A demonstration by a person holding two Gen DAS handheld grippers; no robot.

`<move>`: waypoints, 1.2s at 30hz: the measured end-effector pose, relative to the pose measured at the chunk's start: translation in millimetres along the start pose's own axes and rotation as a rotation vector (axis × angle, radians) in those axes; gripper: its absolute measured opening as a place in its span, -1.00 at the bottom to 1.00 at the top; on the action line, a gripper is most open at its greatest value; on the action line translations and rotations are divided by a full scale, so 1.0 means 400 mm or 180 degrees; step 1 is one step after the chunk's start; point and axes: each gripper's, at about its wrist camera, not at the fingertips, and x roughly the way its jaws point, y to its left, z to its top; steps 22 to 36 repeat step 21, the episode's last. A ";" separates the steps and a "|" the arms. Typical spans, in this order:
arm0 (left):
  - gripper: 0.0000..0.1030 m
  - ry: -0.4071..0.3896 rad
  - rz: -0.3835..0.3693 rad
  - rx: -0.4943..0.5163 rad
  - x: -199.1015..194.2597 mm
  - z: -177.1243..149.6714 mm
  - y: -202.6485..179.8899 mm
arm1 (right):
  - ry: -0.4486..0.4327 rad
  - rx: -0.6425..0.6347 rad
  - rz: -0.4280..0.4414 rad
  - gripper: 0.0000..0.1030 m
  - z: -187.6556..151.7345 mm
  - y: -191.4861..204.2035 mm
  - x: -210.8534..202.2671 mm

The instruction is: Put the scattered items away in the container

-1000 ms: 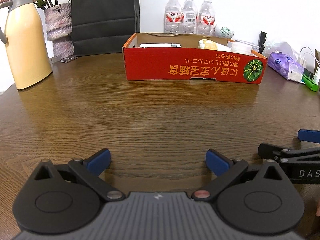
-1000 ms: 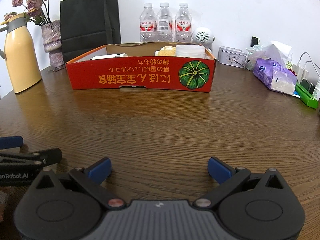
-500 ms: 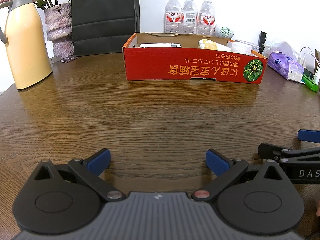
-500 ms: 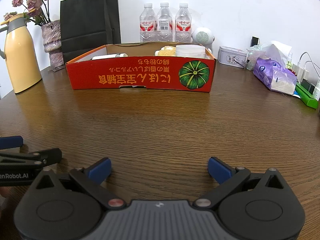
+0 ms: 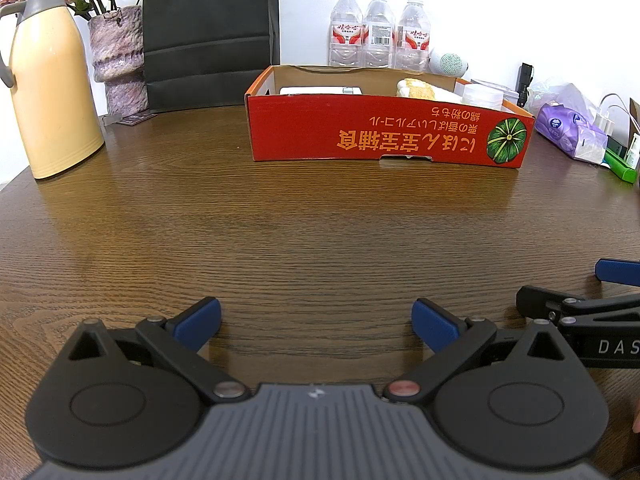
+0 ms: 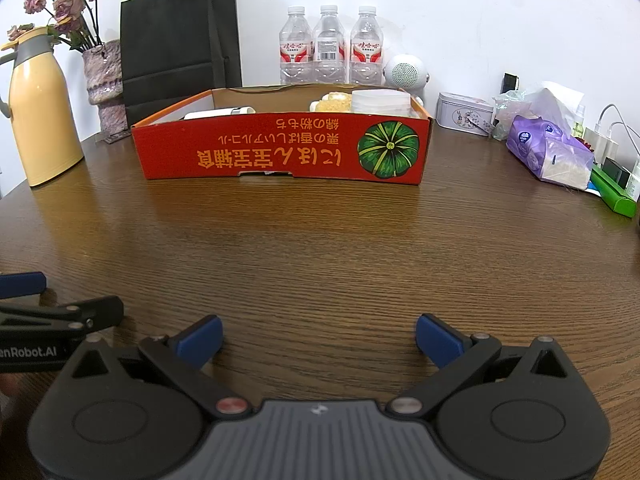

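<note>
Nearest, the left tool (image 5: 316,316) and right tool (image 6: 319,334) rest low over the wooden table (image 6: 320,248), side by side, each with its blue-tipped fingers spread wide and nothing between them. Beyond a bare stretch of table, towards the far side, stands the red cardboard box (image 6: 280,152), holding a white flat item (image 5: 320,90) at left, a yellow sponge-like item (image 5: 416,89) and a clear plastic container (image 6: 381,101) at right. Behind the box, three water bottles (image 6: 330,46) line the wall.
</note>
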 end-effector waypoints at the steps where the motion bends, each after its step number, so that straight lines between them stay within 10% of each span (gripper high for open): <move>1: 1.00 0.0000 0.0000 0.0000 0.000 0.000 0.000 | 0.0000 0.0000 0.0000 1.00 0.000 0.000 0.000; 36: 1.00 -0.0002 -0.0044 0.0021 -0.006 -0.004 0.002 | 0.0000 -0.0008 -0.0006 1.00 -0.003 -0.001 -0.003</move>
